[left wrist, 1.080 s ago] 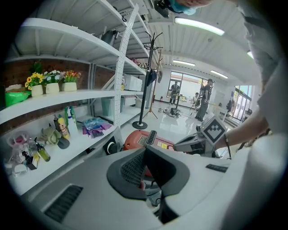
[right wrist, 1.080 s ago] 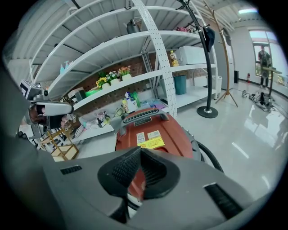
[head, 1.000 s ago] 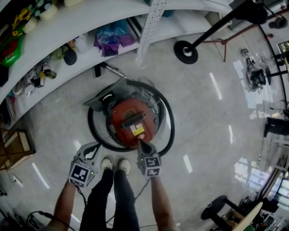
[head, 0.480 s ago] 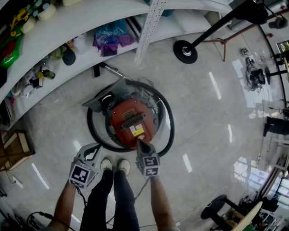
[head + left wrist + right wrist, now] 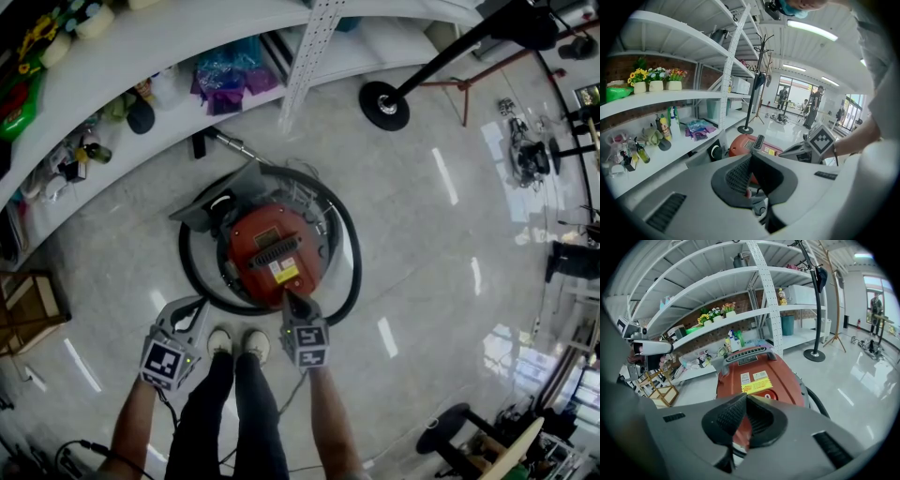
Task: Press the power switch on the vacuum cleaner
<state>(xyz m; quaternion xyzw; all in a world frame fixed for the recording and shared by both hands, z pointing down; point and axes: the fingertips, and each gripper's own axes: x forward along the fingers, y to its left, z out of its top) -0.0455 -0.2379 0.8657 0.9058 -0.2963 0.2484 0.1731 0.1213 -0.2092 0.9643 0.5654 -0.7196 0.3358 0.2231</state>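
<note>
1. Jaws of the right gripper are pressed together, tip over the near edge of the red vacuum cleaner on the floor.
2. Left gripper jaws likewise together, empty, just left.

A red vacuum cleaner, marked with a yellow label and ringed by a black hose, is shown ahead of the right gripper. It and the left gripper are grey, with black-and-white square-patterned cubes. Beyond both, white shelves are seen.
</note>
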